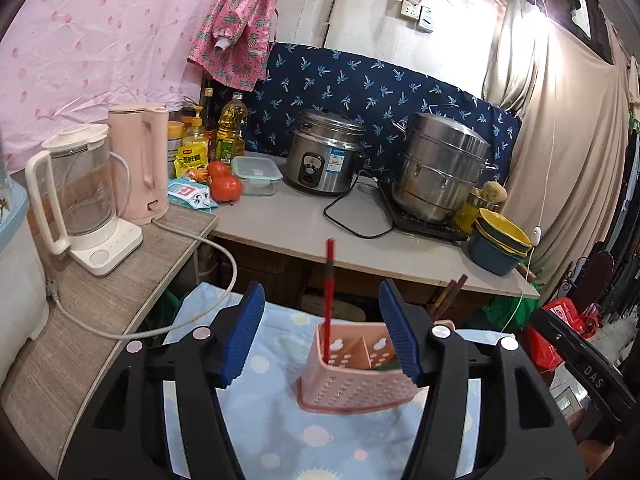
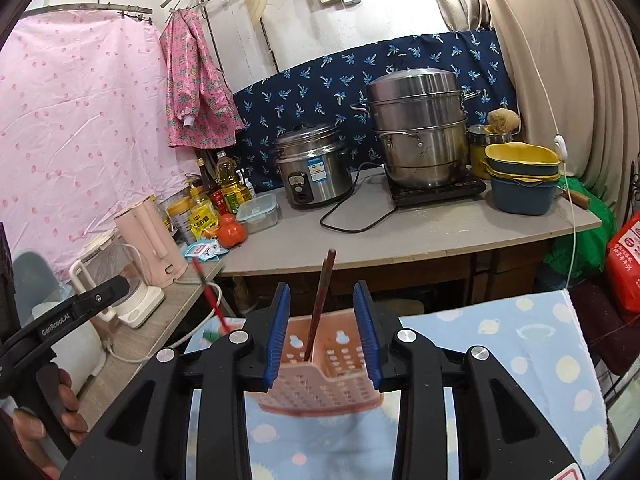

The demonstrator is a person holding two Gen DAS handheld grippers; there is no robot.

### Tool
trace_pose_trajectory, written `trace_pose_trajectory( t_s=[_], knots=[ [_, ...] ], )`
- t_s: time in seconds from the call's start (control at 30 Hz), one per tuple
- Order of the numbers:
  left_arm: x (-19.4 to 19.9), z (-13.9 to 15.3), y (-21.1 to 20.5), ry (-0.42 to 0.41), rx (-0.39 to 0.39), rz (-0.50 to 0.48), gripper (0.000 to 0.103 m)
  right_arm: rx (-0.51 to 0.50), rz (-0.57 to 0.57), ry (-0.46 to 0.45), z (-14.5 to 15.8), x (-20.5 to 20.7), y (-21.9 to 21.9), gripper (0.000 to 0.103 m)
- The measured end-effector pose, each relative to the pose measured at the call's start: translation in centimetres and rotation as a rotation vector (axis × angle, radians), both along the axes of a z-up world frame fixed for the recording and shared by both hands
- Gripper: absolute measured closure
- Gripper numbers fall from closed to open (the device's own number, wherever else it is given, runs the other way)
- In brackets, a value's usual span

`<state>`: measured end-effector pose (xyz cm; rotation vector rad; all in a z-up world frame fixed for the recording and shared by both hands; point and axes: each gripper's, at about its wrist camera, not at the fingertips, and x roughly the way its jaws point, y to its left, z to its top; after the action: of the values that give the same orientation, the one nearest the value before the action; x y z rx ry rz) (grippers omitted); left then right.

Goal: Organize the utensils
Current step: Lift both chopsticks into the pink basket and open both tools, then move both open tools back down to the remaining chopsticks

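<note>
A pink perforated utensil holder (image 1: 352, 372) (image 2: 320, 388) stands on a blue dotted cloth (image 1: 272, 420). My left gripper (image 1: 321, 294) is open wide just in front of the holder. A red chopstick (image 1: 329, 292) stands upright in the holder's left compartment, clear of both pads. Brown chopsticks (image 1: 450, 294) poke up behind the right finger. My right gripper (image 2: 322, 294) is open too. A dark brown chopstick (image 2: 320, 304) leans in the holder between its blue pads, touching neither. In the right wrist view the red chopstick (image 2: 210, 296) looks blurred, beside the left gripper's body (image 2: 80, 308).
A grey counter (image 1: 304, 232) behind the holder carries a rice cooker (image 1: 326, 160), a steel steamer pot (image 1: 440, 168), stacked bowls (image 1: 500, 240), tomatoes (image 1: 226, 186) and bottles. Two kettles (image 1: 140, 160) and a white cable (image 1: 224, 264) are on the left shelf. A hand (image 2: 60, 412) holds the left gripper.
</note>
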<state>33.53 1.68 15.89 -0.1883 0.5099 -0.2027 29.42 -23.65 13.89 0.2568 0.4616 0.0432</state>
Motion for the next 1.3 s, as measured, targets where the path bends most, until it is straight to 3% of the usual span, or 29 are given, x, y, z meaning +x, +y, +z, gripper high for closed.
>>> trace_pose_trajectory(
  t_s=[0.27, 0.87, 1.3],
  knots=[
    [-5.7, -2.1, 0.8, 0.051, 0.023, -0.008, 0.046, -0.059, 0.018, 0.062, -2.2, -6.4, 1.0, 0.070],
    [-18.6, -14.1, 0.2, 0.318, 0.076, -0.071, 0.046, -0.133, 0.046, 0.327, -13.8, -21.2, 3.4, 0.068],
    [-25.5, -20.7, -0.5, 0.463, 0.096, -0.111, 0.047, -0.164, 0.141, 0.462, -20.4, -27.1, 6.8, 0.068]
  ],
)
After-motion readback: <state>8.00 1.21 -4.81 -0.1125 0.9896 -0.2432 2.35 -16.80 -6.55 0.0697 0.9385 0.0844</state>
